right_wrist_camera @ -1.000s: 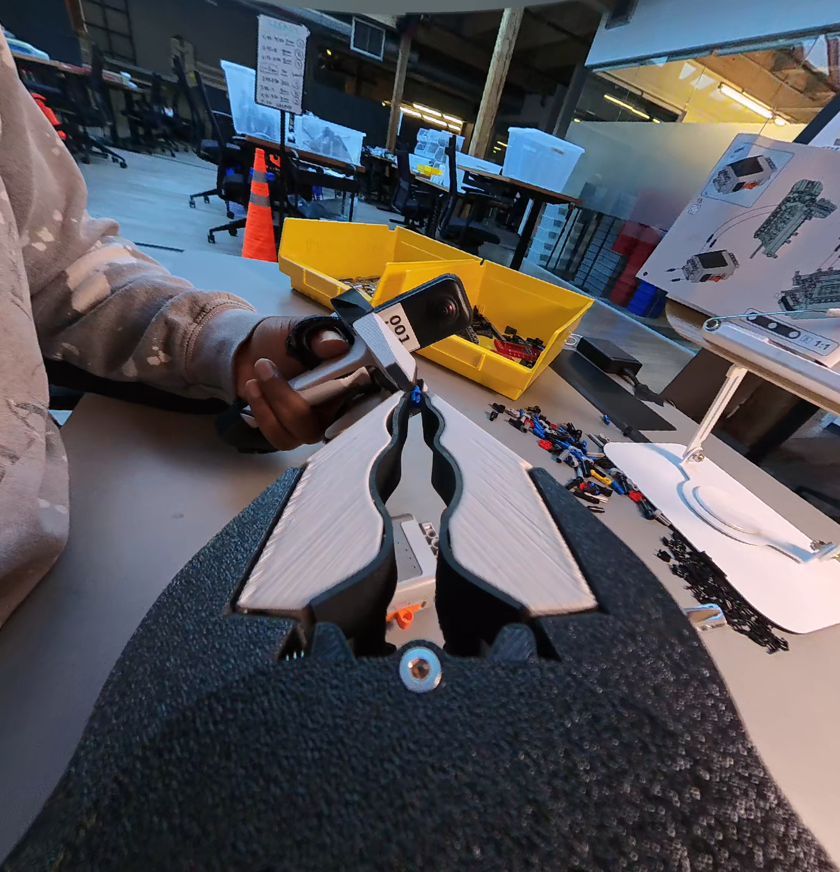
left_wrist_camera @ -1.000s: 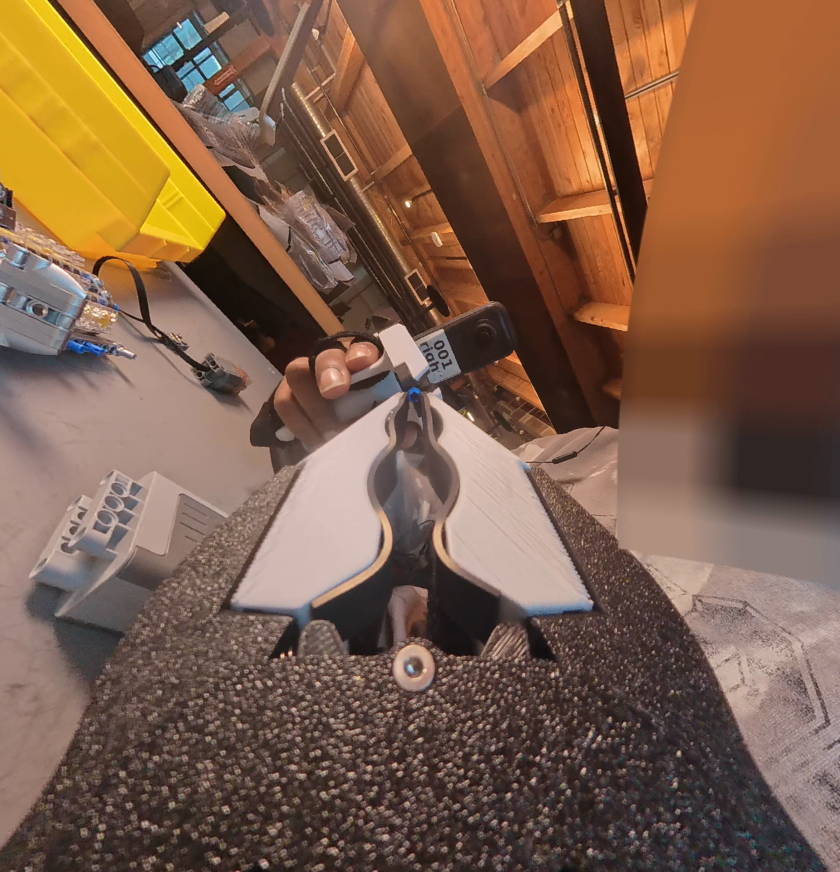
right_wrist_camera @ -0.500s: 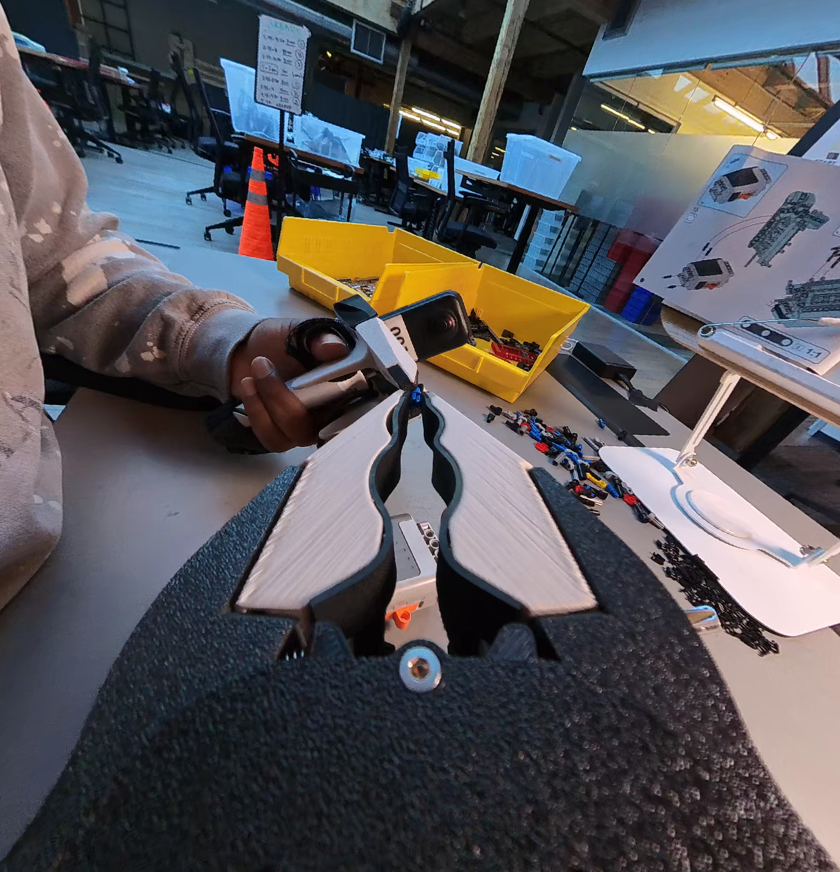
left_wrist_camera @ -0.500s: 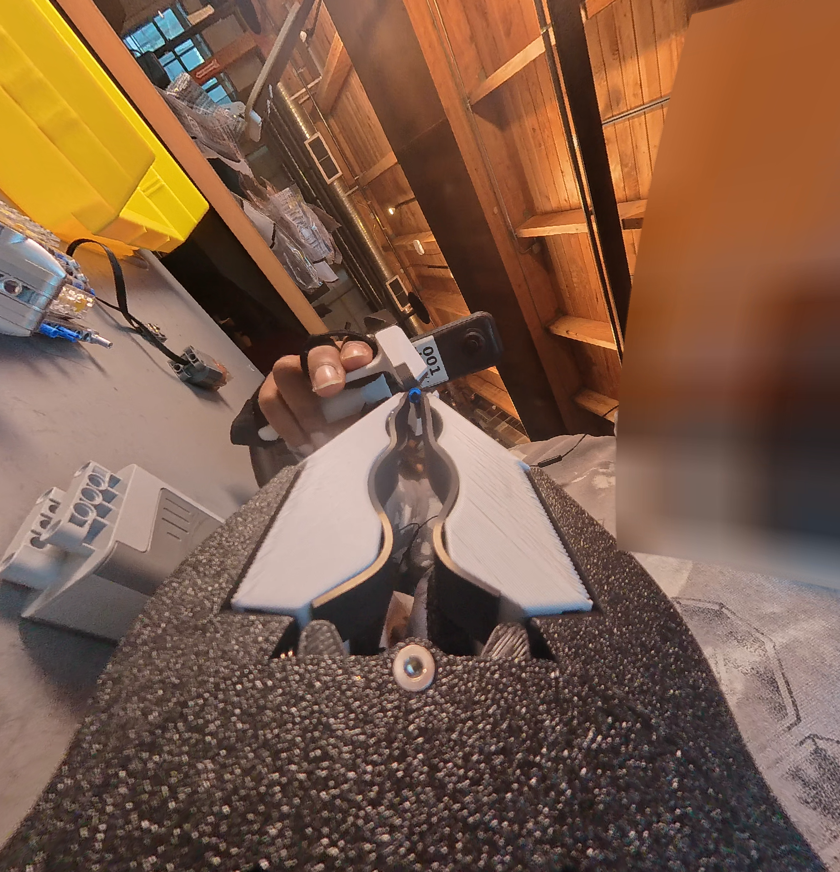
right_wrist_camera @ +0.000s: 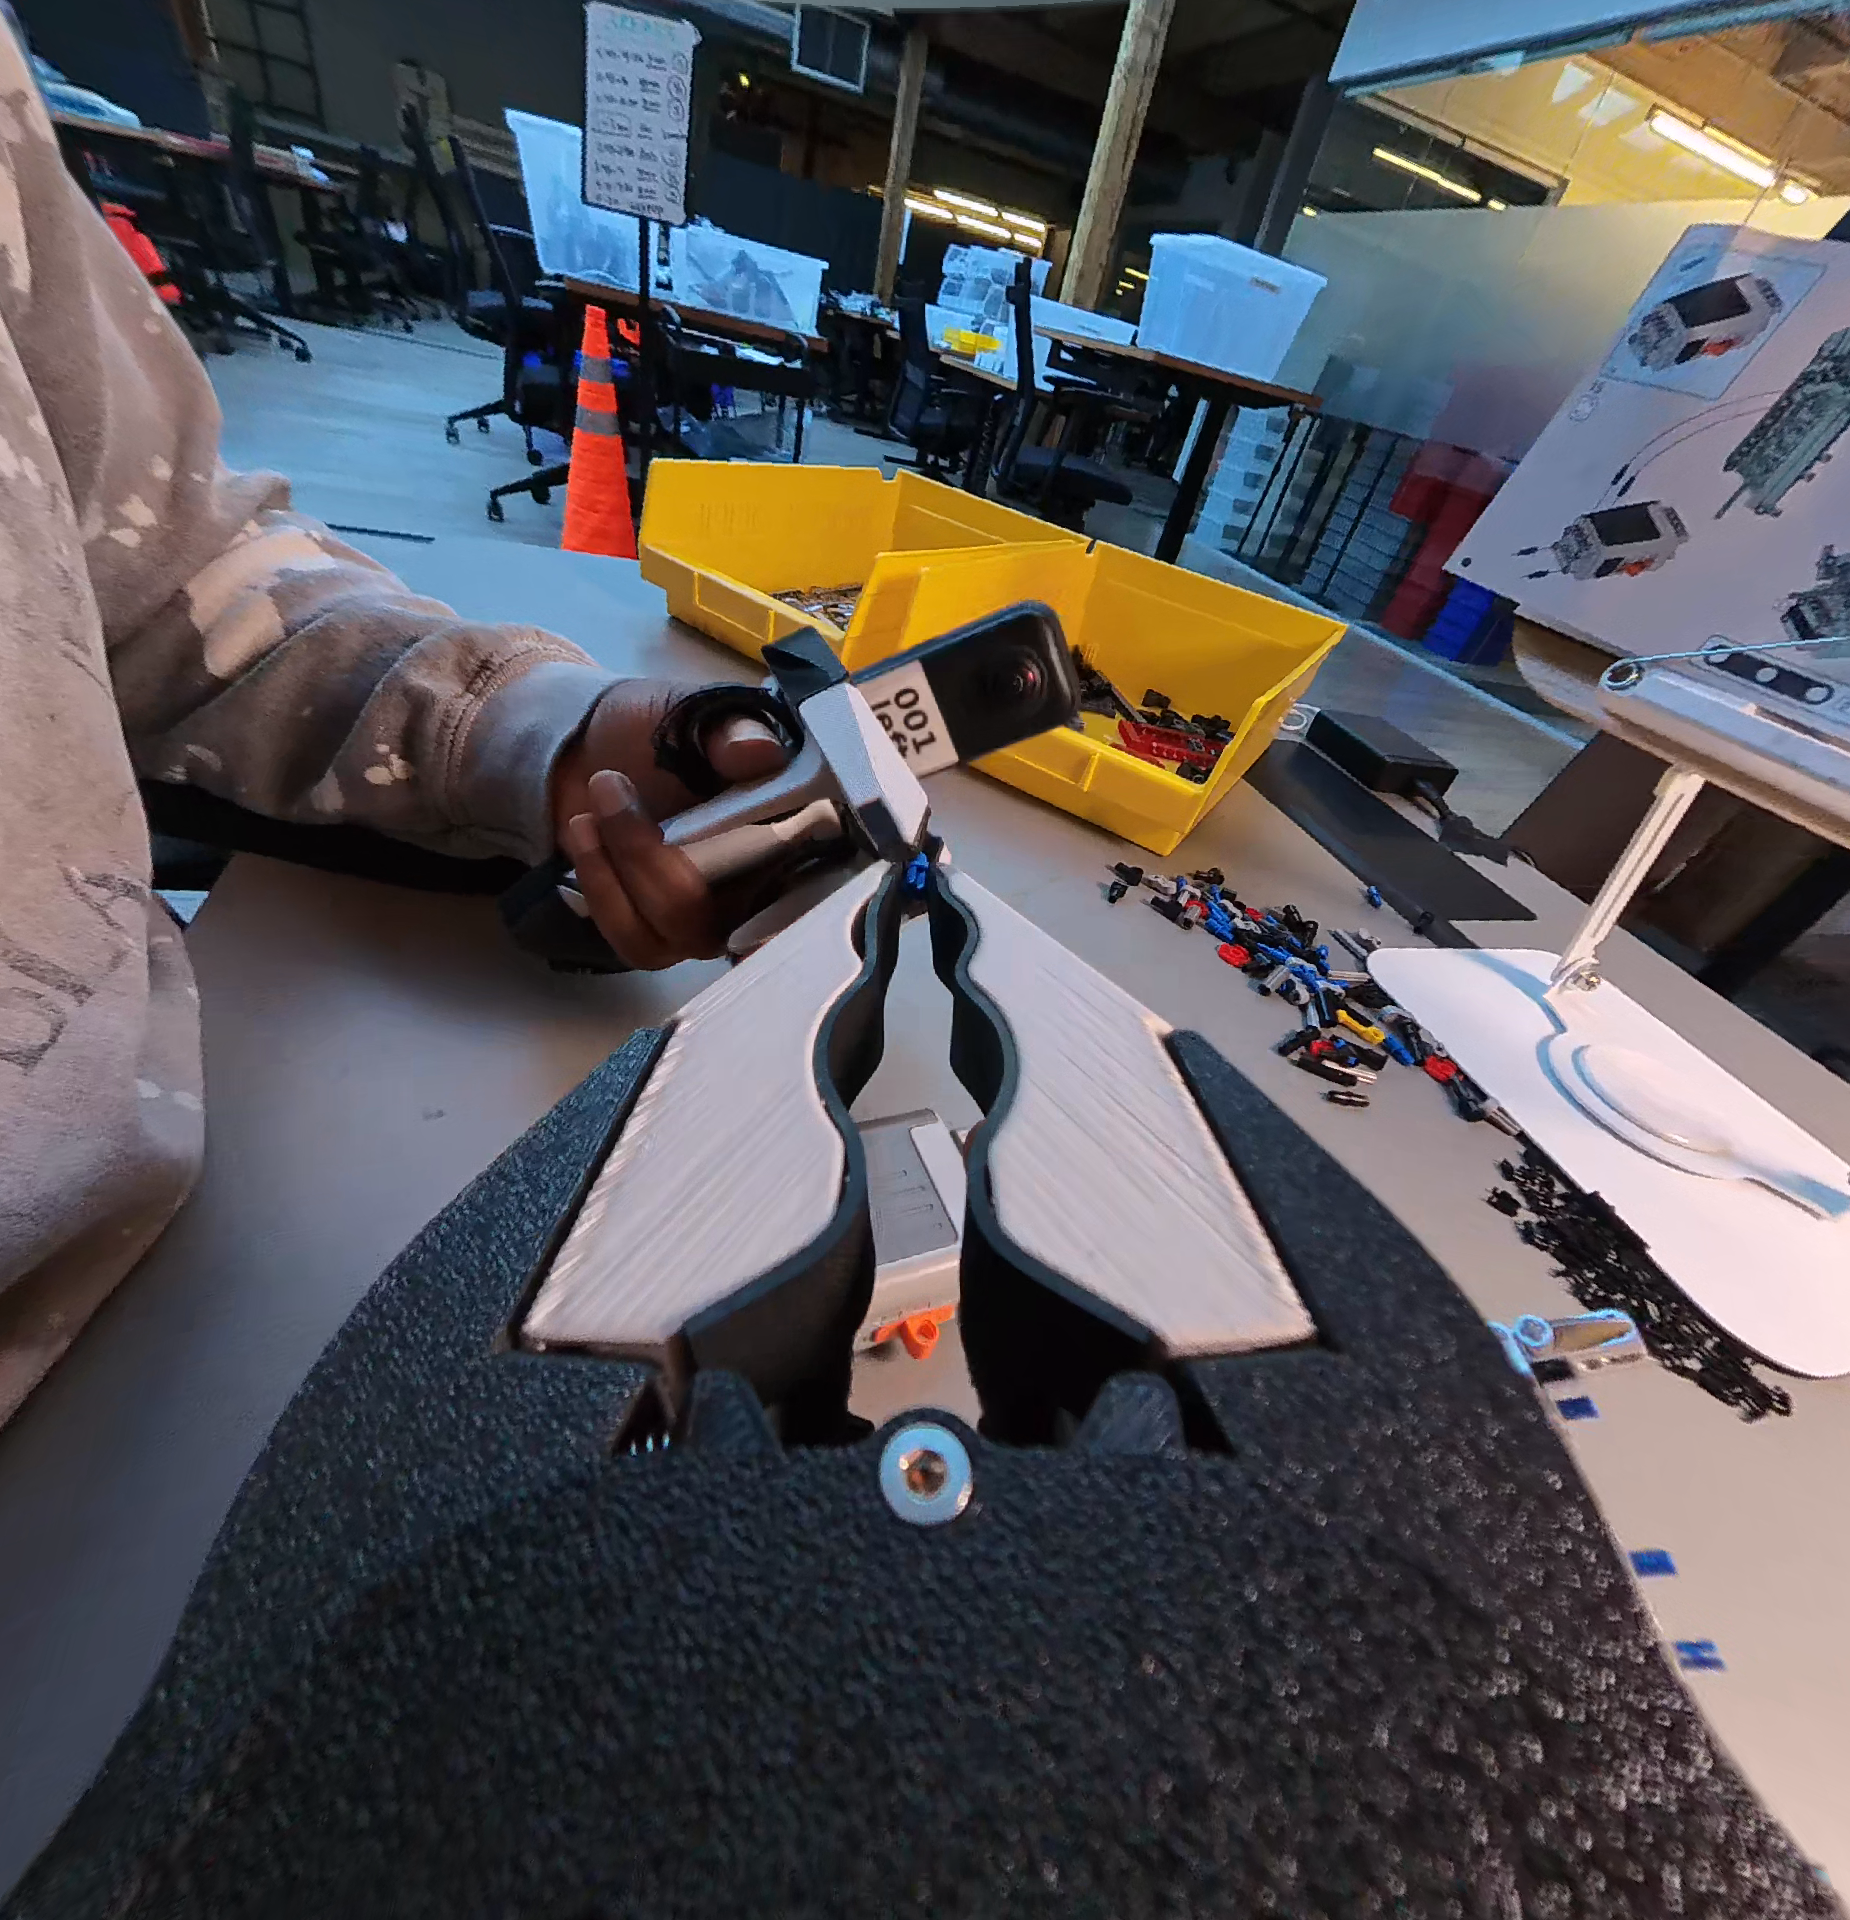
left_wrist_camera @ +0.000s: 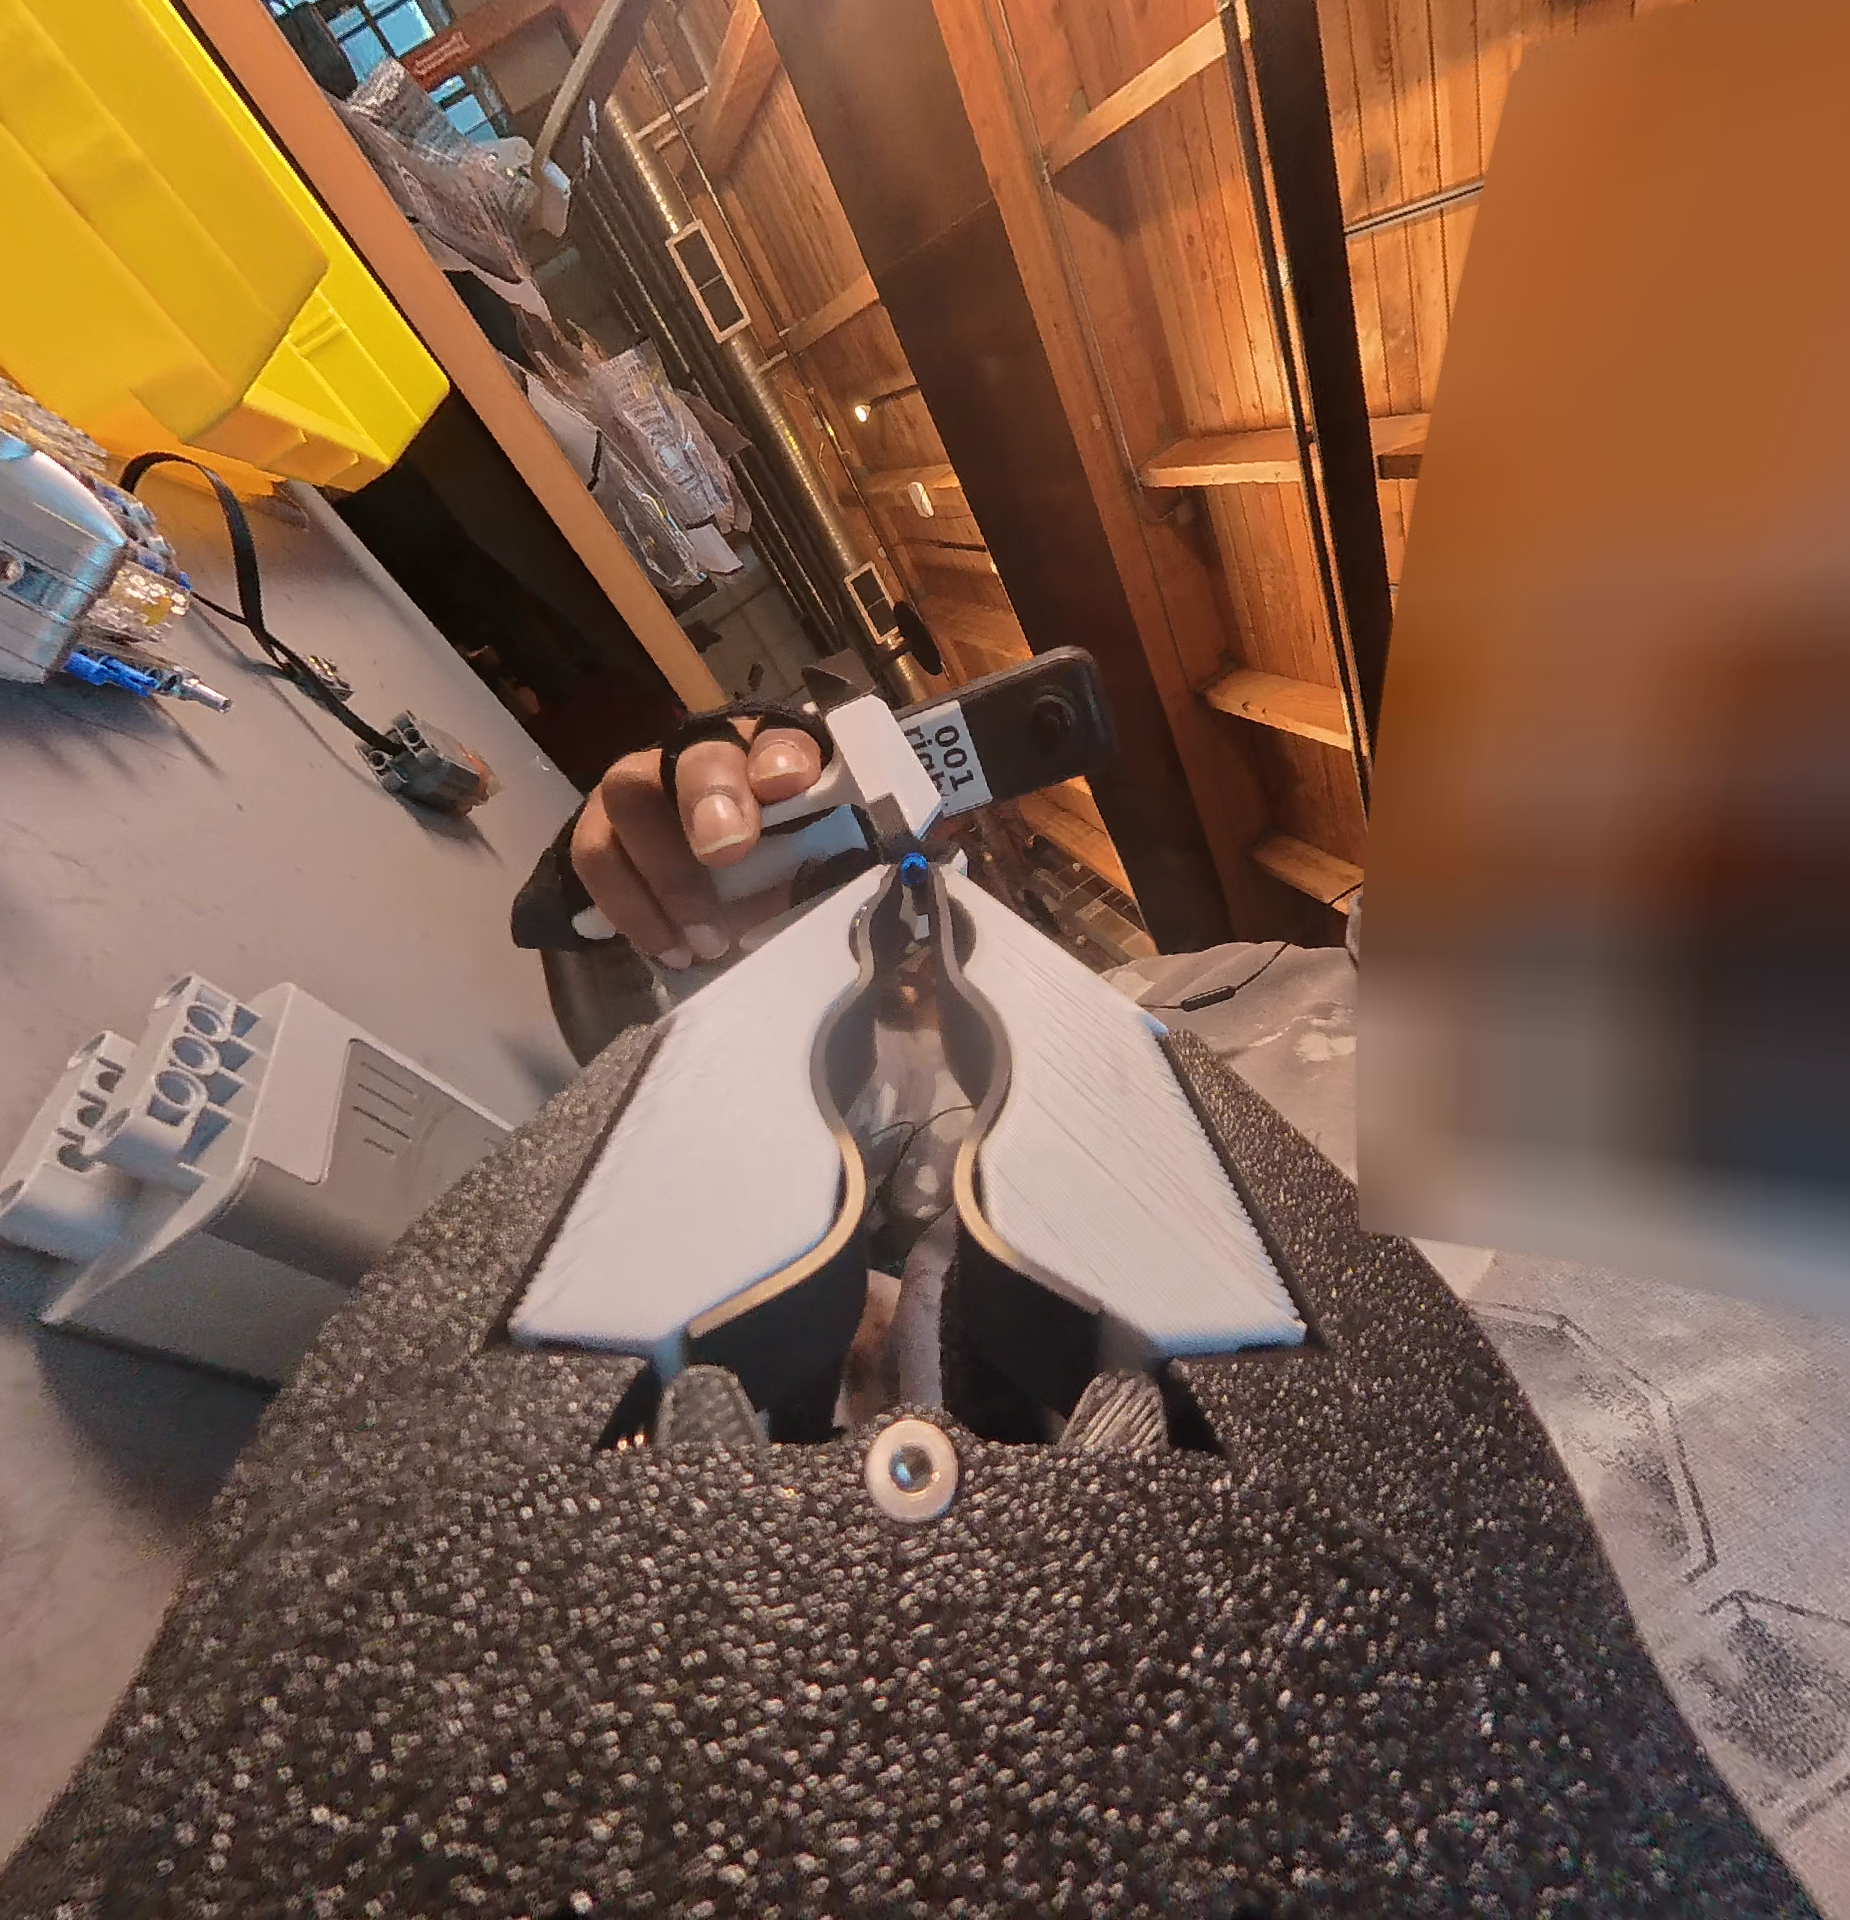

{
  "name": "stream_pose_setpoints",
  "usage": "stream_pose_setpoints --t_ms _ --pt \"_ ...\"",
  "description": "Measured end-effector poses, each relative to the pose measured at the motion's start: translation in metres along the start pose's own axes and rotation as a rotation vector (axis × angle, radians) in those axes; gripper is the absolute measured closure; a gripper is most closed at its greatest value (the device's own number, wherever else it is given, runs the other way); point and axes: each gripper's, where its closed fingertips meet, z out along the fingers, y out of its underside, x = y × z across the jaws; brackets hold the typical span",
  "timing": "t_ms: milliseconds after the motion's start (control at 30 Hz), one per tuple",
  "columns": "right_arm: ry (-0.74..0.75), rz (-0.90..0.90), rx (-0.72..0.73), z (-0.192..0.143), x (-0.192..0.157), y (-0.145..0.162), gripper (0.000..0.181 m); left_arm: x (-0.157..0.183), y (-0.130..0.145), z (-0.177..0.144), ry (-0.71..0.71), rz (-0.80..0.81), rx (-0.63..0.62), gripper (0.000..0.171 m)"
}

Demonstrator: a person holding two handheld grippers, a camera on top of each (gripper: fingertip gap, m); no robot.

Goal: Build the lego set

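Note:
My left gripper (left_wrist_camera: 910, 878) and right gripper (right_wrist_camera: 916, 883) meet tip to tip above the grey table (right_wrist_camera: 401, 1091). Each has its fingers closed on a small blue pin (left_wrist_camera: 908, 864), which also shows in the right wrist view (right_wrist_camera: 913, 878). In the left wrist view a hand (left_wrist_camera: 651, 862) holds the right gripper just beyond my tips. In the right wrist view a hand (right_wrist_camera: 630, 842) in a pale sleeve holds the left gripper. A grey motor block (left_wrist_camera: 235, 1174) lies on the table left of the left gripper; it also shows under the right fingers (right_wrist_camera: 905, 1195).
Two yellow bins (right_wrist_camera: 1004, 623) stand beyond the grippers. A pile of small loose pins (right_wrist_camera: 1274, 966) lies to the right, beside a white stand base (right_wrist_camera: 1627, 1122) holding an instruction sheet (right_wrist_camera: 1731, 447). A grey built model (left_wrist_camera: 27, 582) and black cable (left_wrist_camera: 266, 634) lie far left.
Both grippers stay shut, tip to tip on the blue pin. They tilt and shift only slightly; the far gripper's camera has turned a little in each view.

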Motion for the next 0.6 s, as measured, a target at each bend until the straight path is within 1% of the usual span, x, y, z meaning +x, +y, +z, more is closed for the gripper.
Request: stream_pose_setpoints --t_ms 67,133,200,267,333,400,500,600 --pt "0.004 0.011 -0.012 -0.002 0.002 0.001 0.178 -0.003 0.0 -0.002 -0.079 0.114 -0.047 0.169" --pt "0.015 0.025 -0.04 -0.006 0.006 0.007 0.177 -0.012 -0.001 -0.01 -0.221 0.312 -0.123 0.167" --pt "0.007 0.04 -0.096 -0.012 0.009 0.018 0.177 -0.025 -0.001 -0.022 -0.38 0.518 -0.223 0.155" --pt "0.002 0.029 -0.207 -0.02 0.01 0.038 0.177 -0.041 0.002 -0.034 -0.502 0.675 -0.334 0.142" --pt "-0.047 0.022 -0.325 -0.027 0.004 0.053 0.177 -0.056 0.007 -0.046 -0.575 0.729 -0.407 0.126" --pt "-0.132 0.023 -0.432 -0.032 -0.011 0.062 0.177 -0.065 0.015 -0.052 -0.597 0.705 -0.455 0.116" --pt "-0.233 -0.001 -0.578 -0.032 -0.029 0.071 0.177 -0.071 0.025 -0.051 -0.629 0.748 -0.533 0.111" --pt "-0.315 -0.047 -0.71 -0.025 -0.044 0.085 0.178 -0.084 0.037 -0.055 -0.713 0.851 -0.655 0.109"
